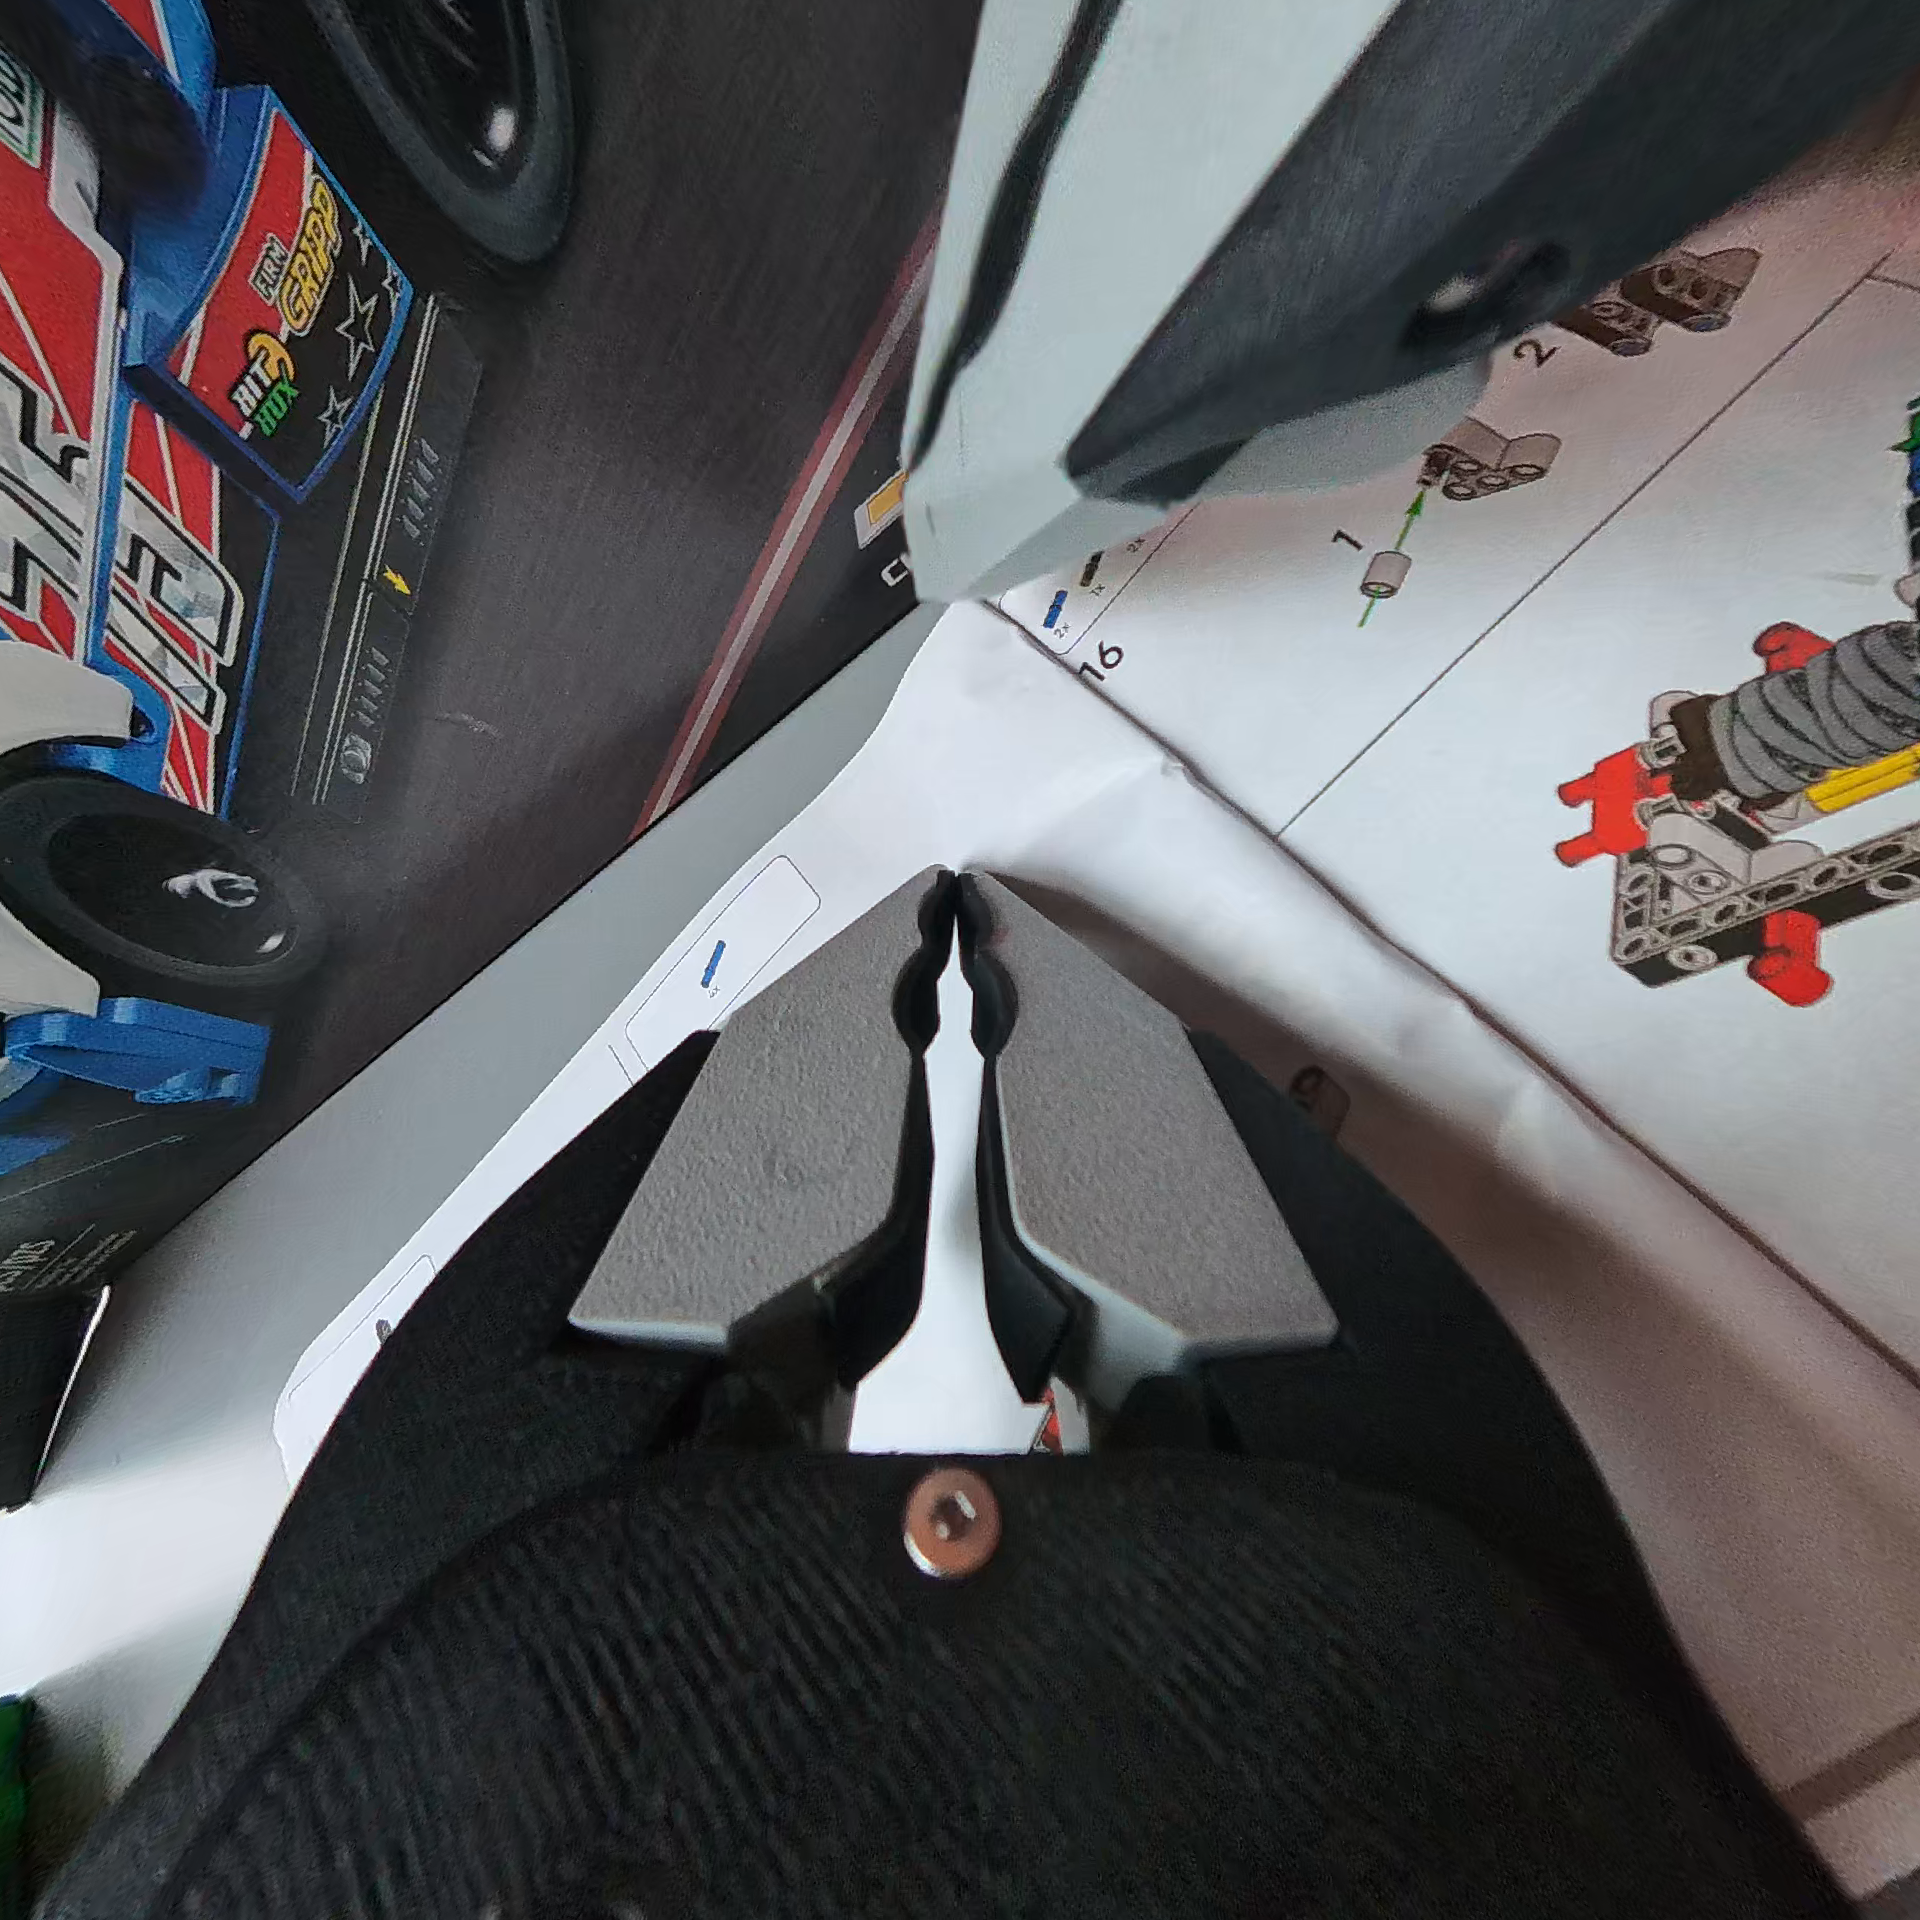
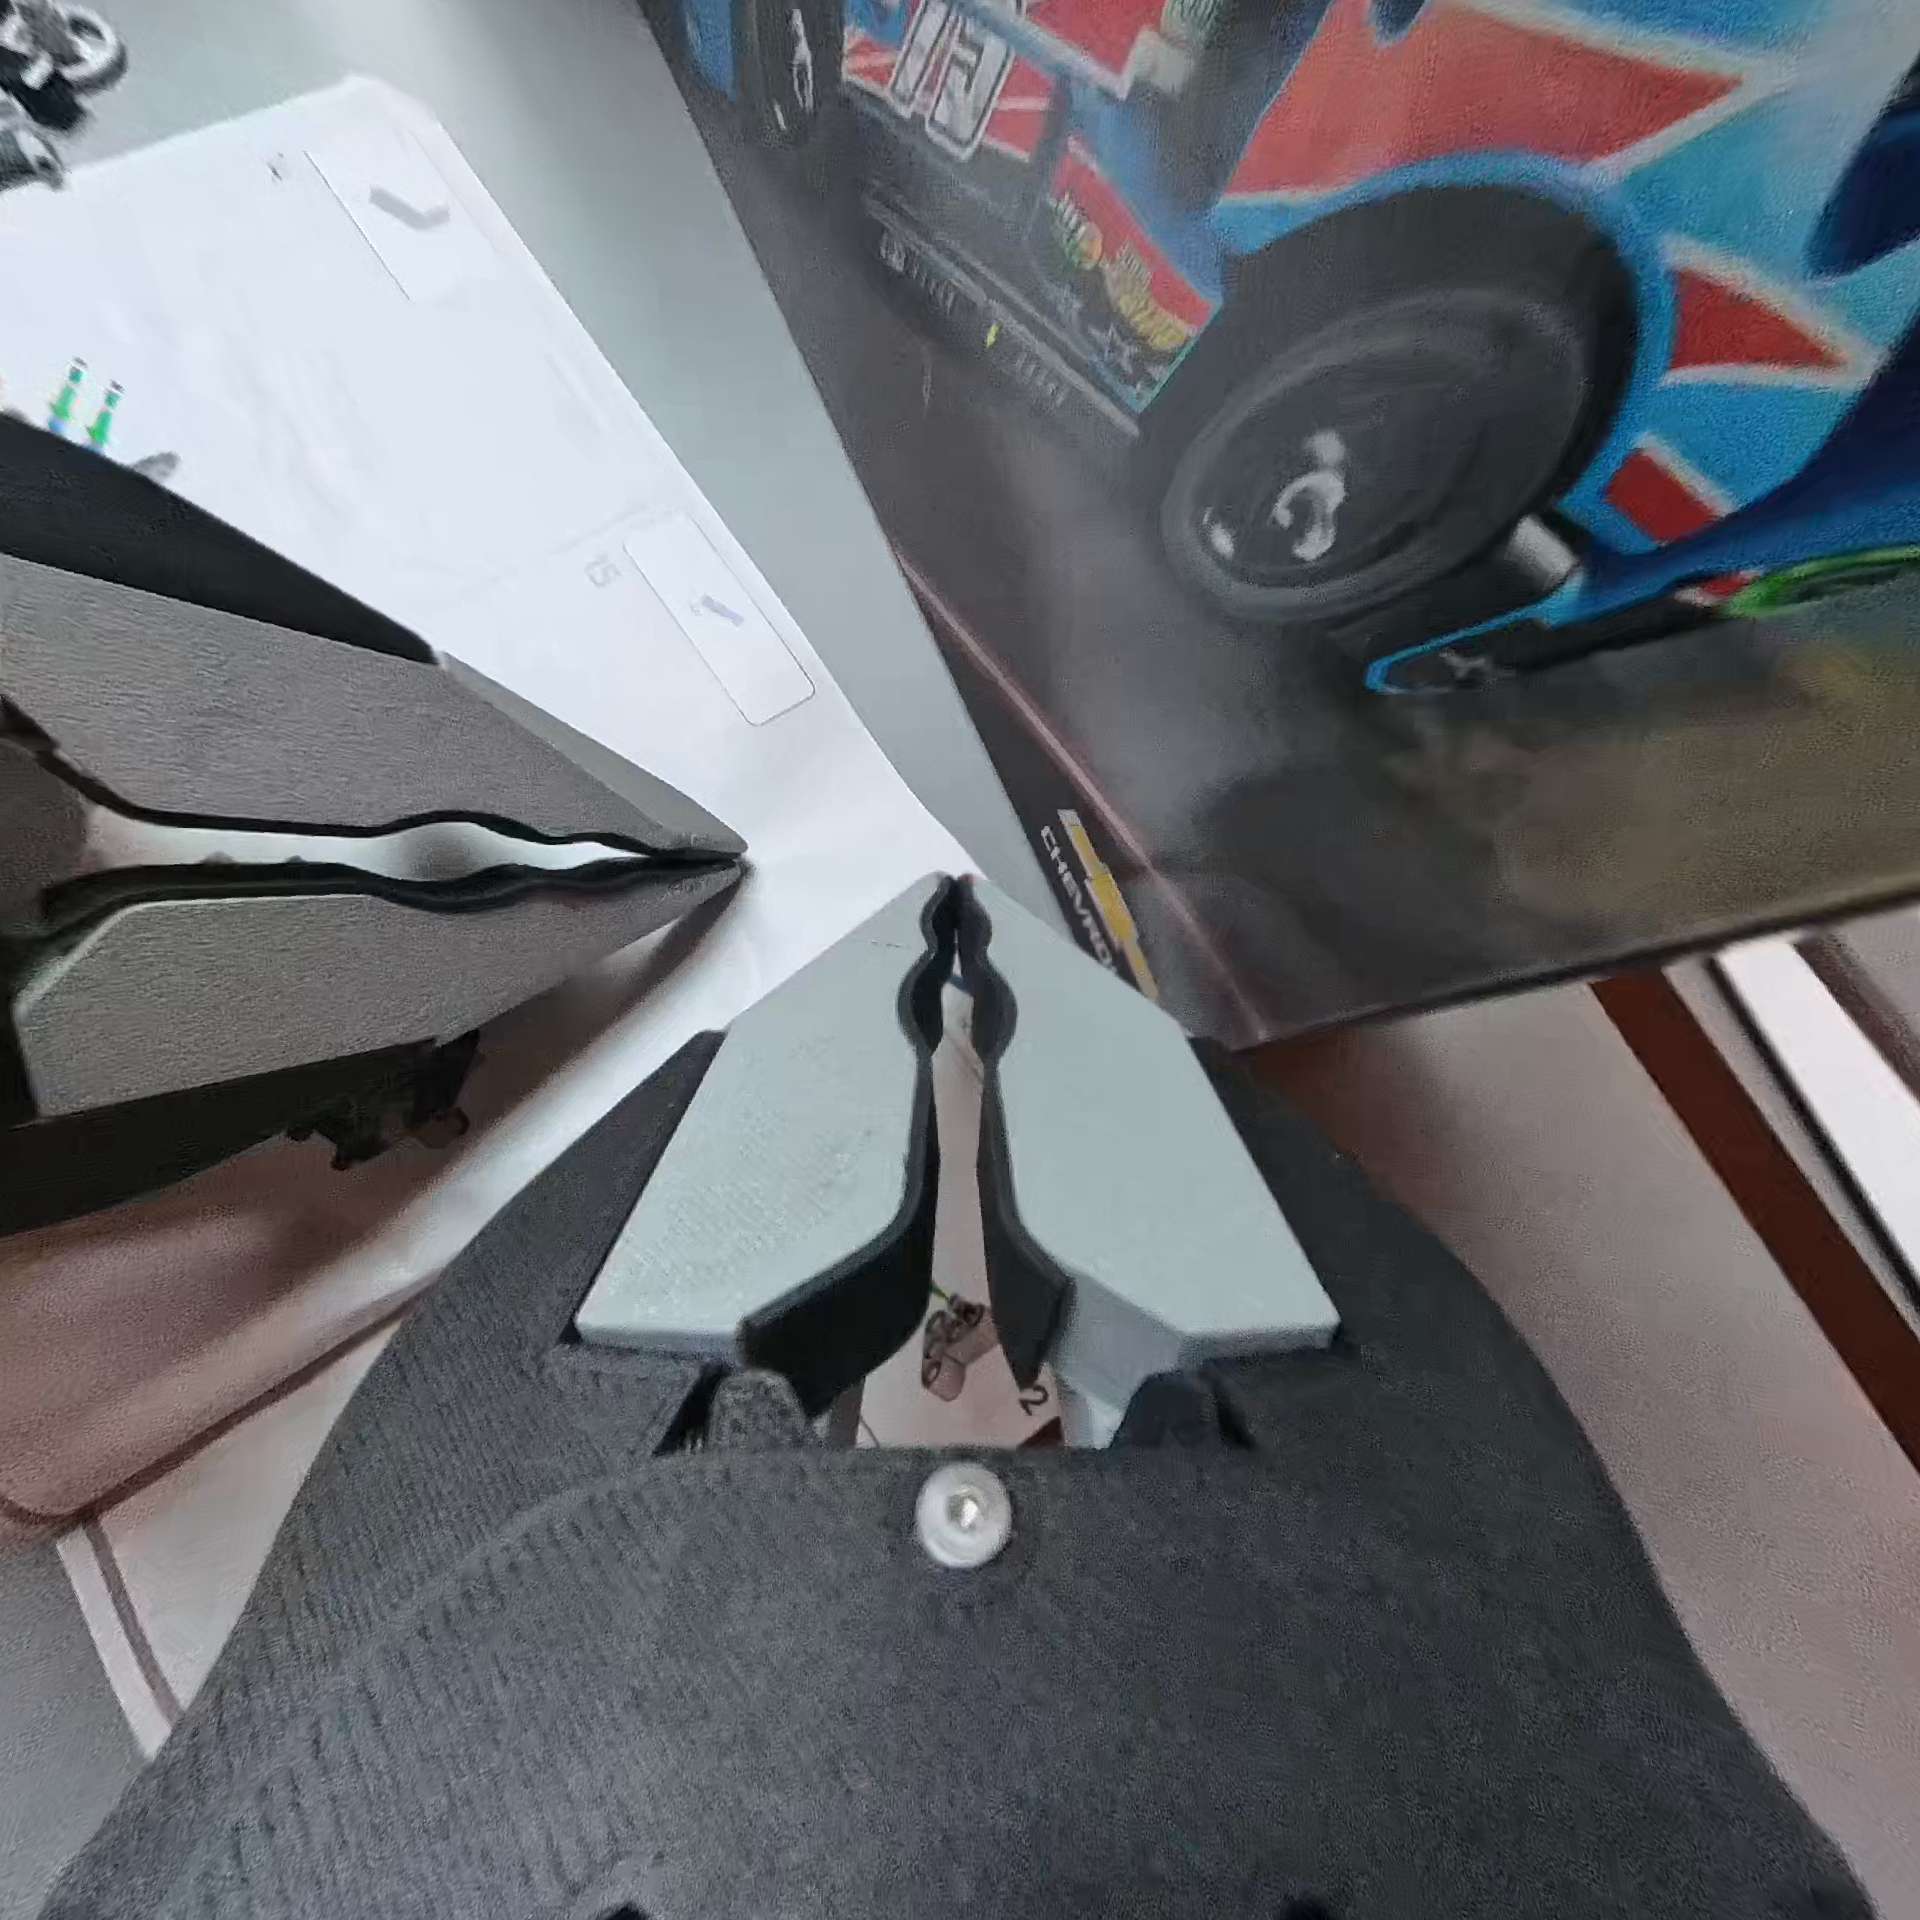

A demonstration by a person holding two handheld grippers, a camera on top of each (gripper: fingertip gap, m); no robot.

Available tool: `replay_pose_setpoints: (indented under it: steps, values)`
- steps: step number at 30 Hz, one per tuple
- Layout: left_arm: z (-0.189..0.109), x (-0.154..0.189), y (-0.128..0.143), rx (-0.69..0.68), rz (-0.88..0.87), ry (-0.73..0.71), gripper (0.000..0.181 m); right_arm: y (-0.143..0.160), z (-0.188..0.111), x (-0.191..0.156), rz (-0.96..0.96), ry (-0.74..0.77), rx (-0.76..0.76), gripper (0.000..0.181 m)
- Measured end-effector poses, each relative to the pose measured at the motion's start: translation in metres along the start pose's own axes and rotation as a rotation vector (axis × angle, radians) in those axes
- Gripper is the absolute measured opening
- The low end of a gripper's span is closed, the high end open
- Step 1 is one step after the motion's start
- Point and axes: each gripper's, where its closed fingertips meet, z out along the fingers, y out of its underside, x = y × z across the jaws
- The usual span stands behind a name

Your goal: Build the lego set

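The open instruction booklet (image 1: 1455, 675) lies on the grey table (image 1: 416, 1143), with printed build steps on its pages. My left gripper (image 1: 956, 883) is shut, and a white page curls up from its tips. It also shows in the right wrist view (image 2: 740, 857), shut, coming in from the left. My right gripper (image 2: 956, 888) is shut, and the edge of the booklet page (image 2: 364, 416) bends up to meet its tips. In the left wrist view it (image 1: 925, 582) comes down from the top, at the page's corner. The two grippers' tips are close together.
The set's box (image 1: 623, 416), printed with a blue and red race car, lies flat right next to the booklet and fills the upper right of the right wrist view (image 2: 1351, 675). Several loose dark parts (image 2: 42, 83) lie at the far left of the table.
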Motion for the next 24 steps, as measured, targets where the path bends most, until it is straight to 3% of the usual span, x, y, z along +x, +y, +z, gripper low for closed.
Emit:
replay_pose_setpoints:
  steps: [2,6,10,13,16,19,21,24]
  values:
    - [0.000,0.000,0.000,-0.002,-0.001,-0.002,0.000,0.011,0.009,-0.002,-0.010,-0.009,-0.066,0.000]
    - [0.000,0.000,0.000,0.001,-0.007,0.003,0.000,-0.002,-0.013,-0.022,-0.023,-0.067,-0.007,0.000]
    - [0.000,0.000,0.000,0.002,-0.021,0.017,0.000,0.028,-0.023,-0.057,-0.072,-0.117,-0.125,0.000]
    - [0.000,0.000,0.000,0.002,-0.020,0.014,0.000,0.009,-0.047,-0.067,-0.092,-0.100,-0.021,0.000]
    - [0.003,-0.004,0.003,0.002,-0.014,0.013,0.000,0.035,-0.042,-0.083,-0.056,-0.163,-0.131,0.000]
    - [-0.005,-0.004,0.002,0.003,-0.026,0.021,0.000,0.040,-0.050,-0.096,-0.044,-0.146,-0.079,0.000]
    - [-0.007,-0.005,0.002,0.004,-0.025,0.021,0.000,0.060,-0.044,-0.112,-0.047,-0.149,-0.083,0.000]
    - [-0.005,-0.003,0.001,0.005,-0.031,0.027,0.000,0.049,-0.063,-0.118,-0.030,-0.191,-0.048,0.000]
